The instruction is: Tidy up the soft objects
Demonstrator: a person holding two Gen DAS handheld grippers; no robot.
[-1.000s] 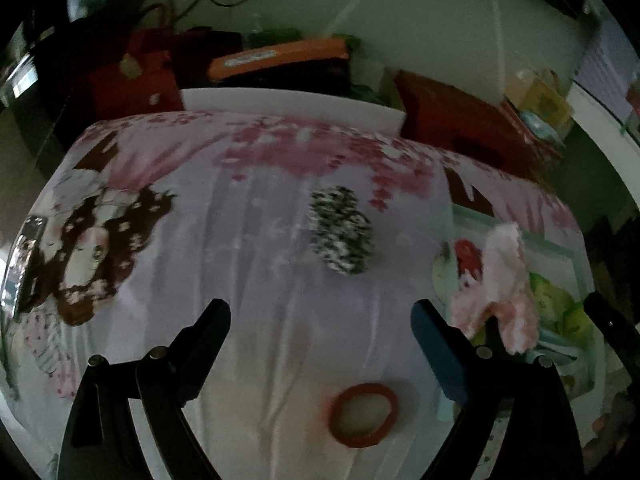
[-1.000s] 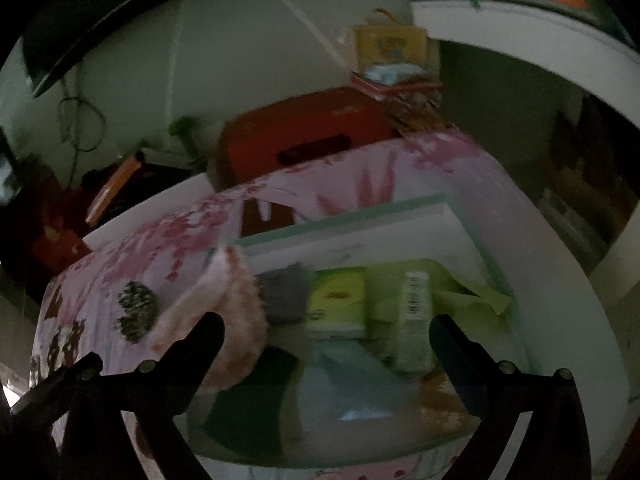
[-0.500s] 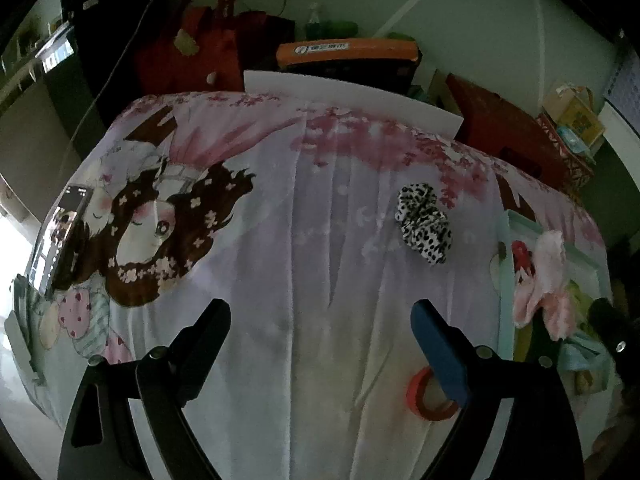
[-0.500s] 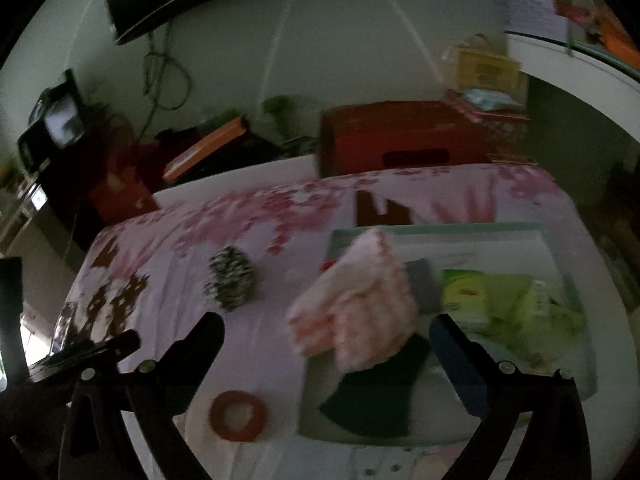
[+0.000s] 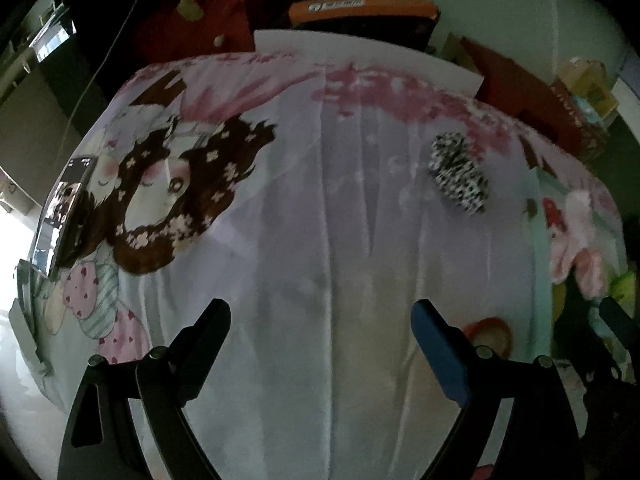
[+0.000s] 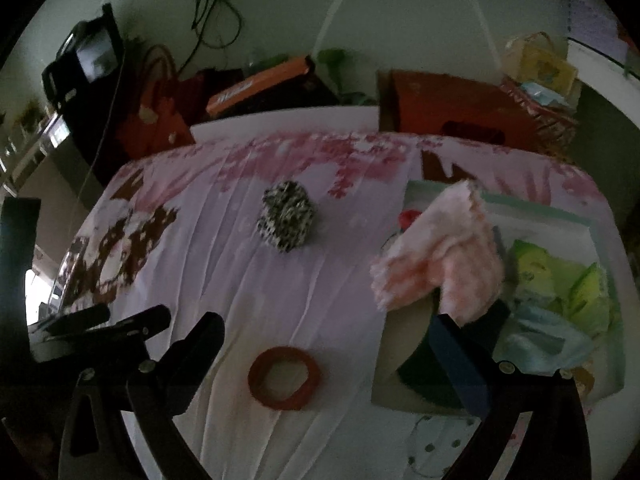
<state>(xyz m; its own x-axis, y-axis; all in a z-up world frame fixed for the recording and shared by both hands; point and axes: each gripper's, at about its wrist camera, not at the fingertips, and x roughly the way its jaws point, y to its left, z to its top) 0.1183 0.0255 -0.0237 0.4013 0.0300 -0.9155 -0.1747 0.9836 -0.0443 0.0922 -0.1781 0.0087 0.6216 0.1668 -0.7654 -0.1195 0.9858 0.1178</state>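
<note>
Right wrist view shows the right gripper [image 6: 326, 338] with jaws spread wide and empty above a red ring [image 6: 284, 378] on the printed cloth [image 6: 224, 240] covering the table. A spotted scrunchie [image 6: 287, 221] lies farther back. A pink fluffy cloth [image 6: 440, 256] hangs over the tray [image 6: 540, 210] rim. The left gripper [image 5: 320, 324] also stands wide open, holding nothing.

Table covered with a pale lilac printed cloth [image 6: 320, 280] (cartoon figure at its left end, pink blossoms along the far edge). Directly on it: black-and-white spotted scrunchie [image 6: 287, 221] mid-cloth, red ring [image 6: 285, 378] near the front, shallow box [image 6: 408, 360] at the right end with a pink fluffy cloth [image 6: 444, 256] draped over its left rim, phone [image 5: 64, 220] at the left edge.
</note>
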